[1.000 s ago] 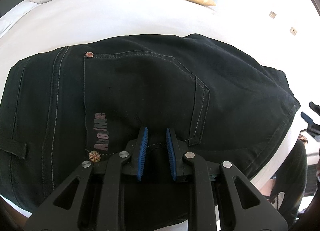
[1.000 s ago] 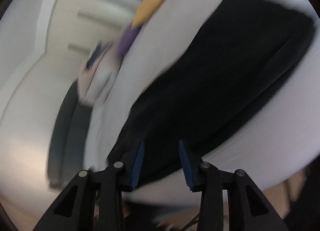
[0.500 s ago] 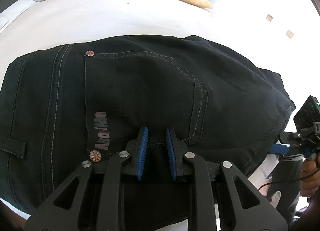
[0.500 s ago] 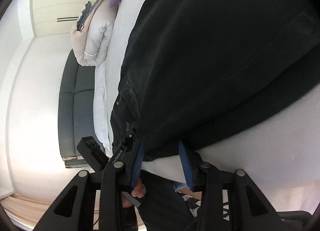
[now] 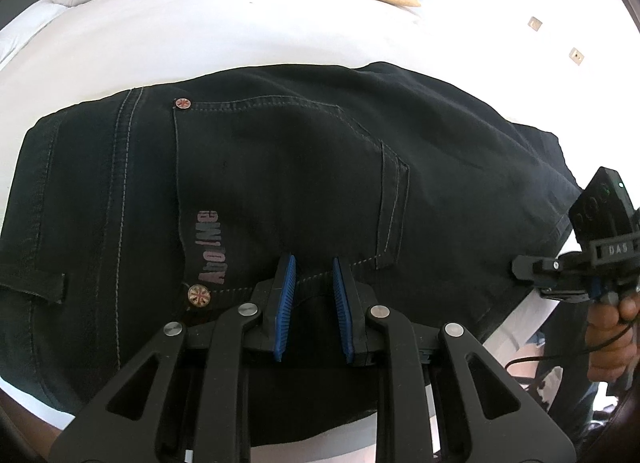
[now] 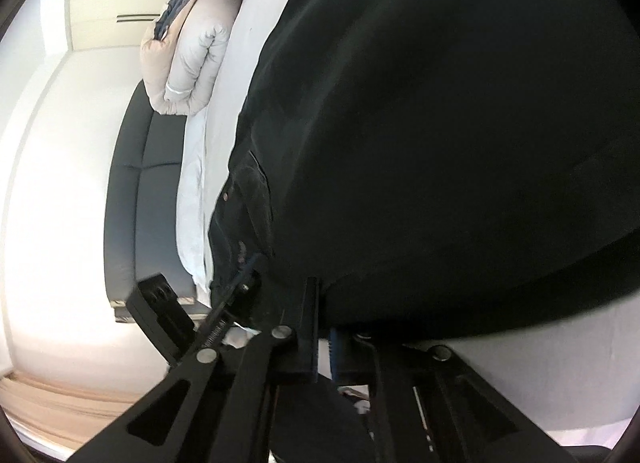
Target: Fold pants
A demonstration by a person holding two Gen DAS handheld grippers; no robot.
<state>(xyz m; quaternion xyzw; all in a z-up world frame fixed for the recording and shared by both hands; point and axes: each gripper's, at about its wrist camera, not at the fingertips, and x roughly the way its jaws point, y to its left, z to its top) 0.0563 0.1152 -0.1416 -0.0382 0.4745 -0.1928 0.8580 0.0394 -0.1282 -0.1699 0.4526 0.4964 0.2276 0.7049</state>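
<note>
pants [image 5: 280, 167]: "Abo/Me" (pocket print) | right tongs [image 5: 600, 251]: "DAS"

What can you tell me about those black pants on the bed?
The pants are black denim with pale stitching, lying flat on a white bed, back side up. A back pocket shows, with reddish metal studs at its corners and faded lettering along one edge; a belt loop sits near the waistband. The left gripper holds the near edge of the fabric between its blue fingers. The right gripper is shut on the near edge farther along.
</note>
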